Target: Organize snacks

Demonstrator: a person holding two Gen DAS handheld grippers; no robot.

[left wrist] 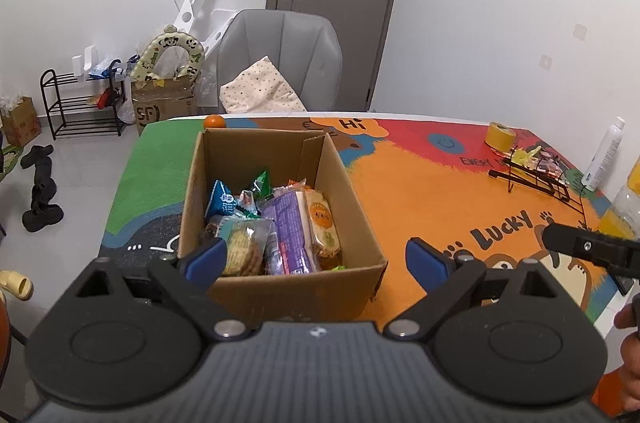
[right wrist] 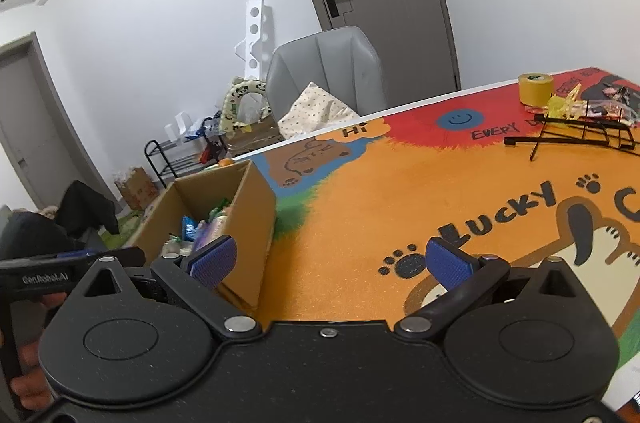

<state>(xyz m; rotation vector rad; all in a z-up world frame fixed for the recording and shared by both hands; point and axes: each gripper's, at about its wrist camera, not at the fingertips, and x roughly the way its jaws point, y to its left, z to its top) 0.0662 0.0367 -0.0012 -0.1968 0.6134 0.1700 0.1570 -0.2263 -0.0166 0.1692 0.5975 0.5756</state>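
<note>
Two black handheld grippers with blue finger pads

The left gripper (left wrist: pixel 316 257) has matte black linkage arms, round black discs at either side, silver pivot screws and a ribbed grey top plate with a small logo. The right gripper (right wrist: pixel 330 259) is alike, its top plate plain speckled black with one screw. The left gripper's black body, seen from the right camera, carries white "GenRobot.AI" lettering.

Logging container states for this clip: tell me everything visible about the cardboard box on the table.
The cardboard box is plain brown corrugated card, open-topped, with one flap standing upright at its far right corner. It sits upright on the colourful table mat, near the table's left end, an orange just behind it. Wrapped snacks fill the bottom, among them a purple packet and blue pouch. Neither gripper touches it.
</note>
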